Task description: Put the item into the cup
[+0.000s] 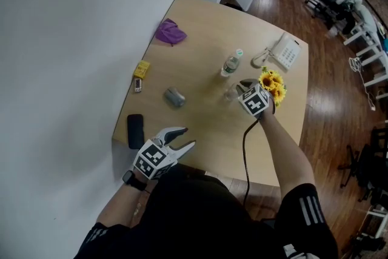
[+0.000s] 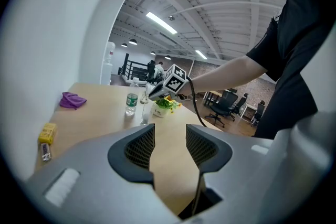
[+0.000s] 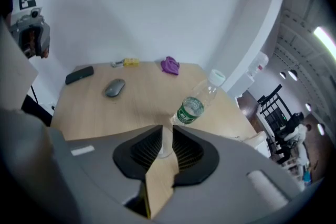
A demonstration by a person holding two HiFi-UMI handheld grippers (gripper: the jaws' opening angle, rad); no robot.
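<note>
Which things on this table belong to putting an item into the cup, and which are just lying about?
Job in hand: clear cup, clamped by the right gripper; left gripper, open and empty. No item is picked up yet.

Lying about: water bottle, grey mouse, purple cloth, yellow block, black device, white telephone, potted sunflowers.

Purple cloth [image 1: 170,31], telephone [image 1: 285,51], flowers [image 1: 273,84].

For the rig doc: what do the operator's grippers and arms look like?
Left gripper and right gripper: light grey bodies, dark ribbed pads, marker cubes in black-and-white squares. Black cable from the right. Black short sleeves, white stripes; dark wristband left.
</note>
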